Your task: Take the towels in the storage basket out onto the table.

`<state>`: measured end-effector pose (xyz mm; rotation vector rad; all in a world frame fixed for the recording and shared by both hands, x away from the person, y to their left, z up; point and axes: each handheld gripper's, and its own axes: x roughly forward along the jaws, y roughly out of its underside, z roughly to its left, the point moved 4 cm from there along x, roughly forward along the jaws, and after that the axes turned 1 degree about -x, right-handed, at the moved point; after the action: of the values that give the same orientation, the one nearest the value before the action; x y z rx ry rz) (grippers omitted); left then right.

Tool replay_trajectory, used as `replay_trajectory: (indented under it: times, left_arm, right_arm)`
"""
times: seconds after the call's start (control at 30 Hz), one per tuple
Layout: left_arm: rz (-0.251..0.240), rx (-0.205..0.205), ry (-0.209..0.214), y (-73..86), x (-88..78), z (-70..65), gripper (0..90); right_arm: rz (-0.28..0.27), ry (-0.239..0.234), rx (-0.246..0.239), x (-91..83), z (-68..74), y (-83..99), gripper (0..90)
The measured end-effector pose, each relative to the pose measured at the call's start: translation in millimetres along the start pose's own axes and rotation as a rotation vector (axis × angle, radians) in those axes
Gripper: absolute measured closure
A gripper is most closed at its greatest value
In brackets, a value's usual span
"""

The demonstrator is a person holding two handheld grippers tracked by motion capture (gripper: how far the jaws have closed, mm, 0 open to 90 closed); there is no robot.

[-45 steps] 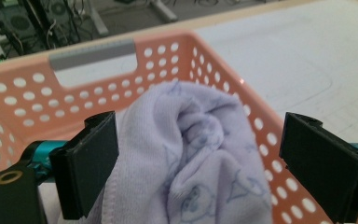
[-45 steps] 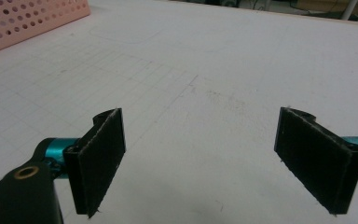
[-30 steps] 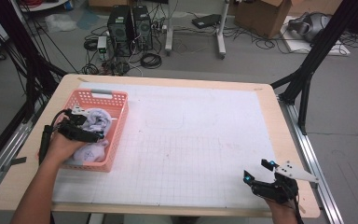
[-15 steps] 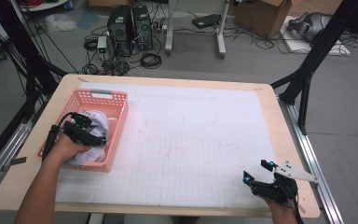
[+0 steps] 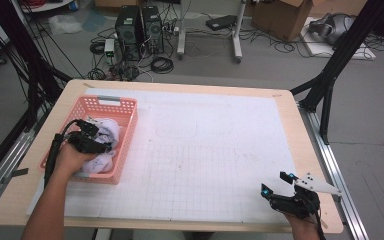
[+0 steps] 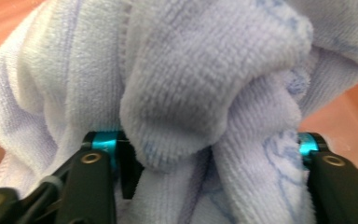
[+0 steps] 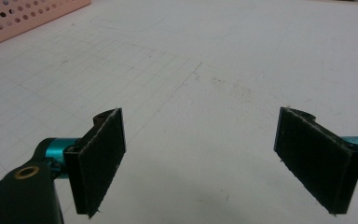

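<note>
Pink plastic makes up the basket [image 5: 126, 134], which sits at the left edge of the worktop [image 5: 215, 150] on a white gridded mat [image 5: 205, 165]. Inside the basket lies a bundle of pale lilac towel [image 5: 111, 131], crumpled and folded over itself, filling most of the basket's floor.

Left tongs [image 5: 91, 142] are down in the basket, on top of the towel, with the person's left hand [image 5: 75, 159] behind them at the basket's near wall. In the left gripper view the towel [image 6: 191, 93] bulges between the two black jaws: a thick fold of terry sits in the gap, the cloth presses against the inner face of each jaw, and bits of the basket's pink wall show behind it. The jaws have just been closing and now clamp on that fold at about half their spread.

Right tongs [image 5: 276, 184] are well apart from the basket, at the worktop's near right corner, held low over the mat with the grey plate pointing right. In the right gripper view these tongs [image 7: 198, 158] stand wide, with bare mat between the pads, and a corner of the basket [image 7: 23, 18] shows far off at the upper left.
</note>
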<state>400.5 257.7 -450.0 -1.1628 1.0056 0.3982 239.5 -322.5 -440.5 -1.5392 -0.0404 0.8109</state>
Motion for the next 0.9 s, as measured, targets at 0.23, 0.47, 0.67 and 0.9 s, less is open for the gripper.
replay_trajectory:
  times: [0.23,0.47,0.67,0.9]
  left_arm:
    - [-0.067,-0.083,0.009,-2.8,-9.1,7.6,53.6]
    - [-0.221,-0.193,0.025,-4.9,-26.0,17.5,55.4]
    - [-0.450,-0.226,0.042,-9.8,-47.2,22.7,55.2]
    - [-0.672,-0.256,0.069,-10.0,-71.3,23.3,55.2]
  right_arm:
    - [-0.002,0.006,0.009,-0.6,-2.1,0.0,15.3]
    - [-0.012,0.016,0.016,-4.0,-2.3,0.1,15.4]
    - [0.000,0.020,0.022,-0.7,-3.3,1.3,15.4]
    - [-0.001,0.017,0.018,-0.4,-2.5,0.8,15.5]
